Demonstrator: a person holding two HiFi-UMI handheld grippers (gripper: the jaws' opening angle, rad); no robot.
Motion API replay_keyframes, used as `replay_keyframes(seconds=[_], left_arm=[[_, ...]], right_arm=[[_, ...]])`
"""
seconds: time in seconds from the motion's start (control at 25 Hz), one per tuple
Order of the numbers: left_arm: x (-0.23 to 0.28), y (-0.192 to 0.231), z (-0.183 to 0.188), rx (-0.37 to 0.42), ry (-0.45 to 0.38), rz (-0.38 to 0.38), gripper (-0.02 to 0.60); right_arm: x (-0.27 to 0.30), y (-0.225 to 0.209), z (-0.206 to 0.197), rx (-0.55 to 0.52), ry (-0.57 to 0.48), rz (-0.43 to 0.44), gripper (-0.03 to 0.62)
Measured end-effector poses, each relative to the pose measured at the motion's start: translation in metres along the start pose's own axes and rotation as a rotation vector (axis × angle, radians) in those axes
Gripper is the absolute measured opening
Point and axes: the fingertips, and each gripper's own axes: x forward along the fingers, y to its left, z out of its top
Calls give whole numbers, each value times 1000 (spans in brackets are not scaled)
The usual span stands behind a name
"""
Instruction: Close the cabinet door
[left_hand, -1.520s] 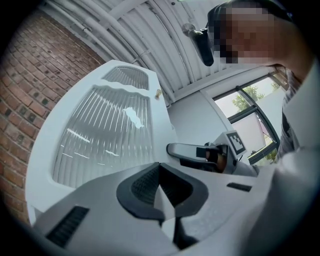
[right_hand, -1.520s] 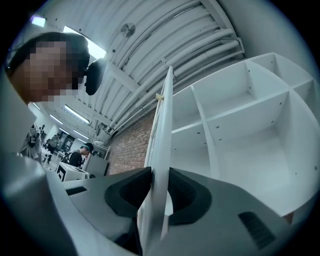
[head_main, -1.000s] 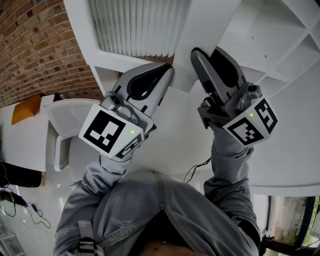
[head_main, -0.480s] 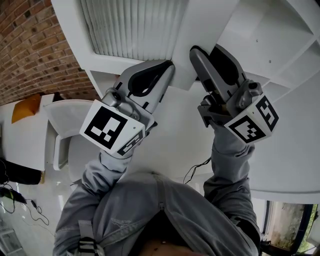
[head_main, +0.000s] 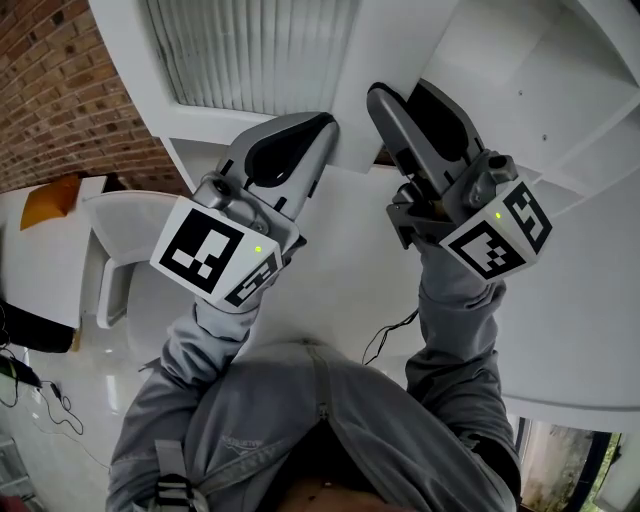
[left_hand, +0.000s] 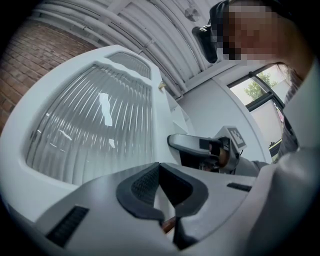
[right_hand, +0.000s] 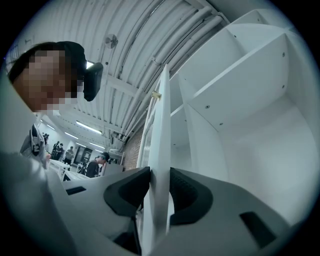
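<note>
The white cabinet door (head_main: 395, 50) with a ribbed glass panel (head_main: 250, 50) stands open above me. My right gripper (head_main: 405, 100) straddles its free edge. In the right gripper view the door's edge (right_hand: 161, 140) runs between the jaws of that gripper (right_hand: 157, 172), and both pads touch it. Those jaws have just been opening a little, with the door still between them. My left gripper (head_main: 322, 122) is shut, its tips at the door's lower frame, beside the glass face (left_hand: 90, 125). From the left gripper (left_hand: 160, 167) I also see the right gripper (left_hand: 200, 145).
The open cabinet's white shelves (head_main: 560, 90) lie to the door's right, also seen as shelves (right_hand: 240, 90). A brick wall (head_main: 60, 90) is at left, a white chair (head_main: 120, 230) and cables (head_main: 50, 400) below. People (right_hand: 95, 165) stand far off.
Both grippers have shifted slightly up and left in the head view, and the door's edge has gone with them. More of the cabinet's inside shows at right.
</note>
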Motion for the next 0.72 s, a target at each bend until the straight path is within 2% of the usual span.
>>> replay_keyframes(seconds=[0.36, 0.72], left_arm=[[19, 15, -5, 9, -5, 99, 6], [25, 36, -9, 9, 3, 128, 6]], right_arm=[[11, -25, -3, 13, 14, 58, 133], [29, -38, -11, 28, 19, 60, 138]])
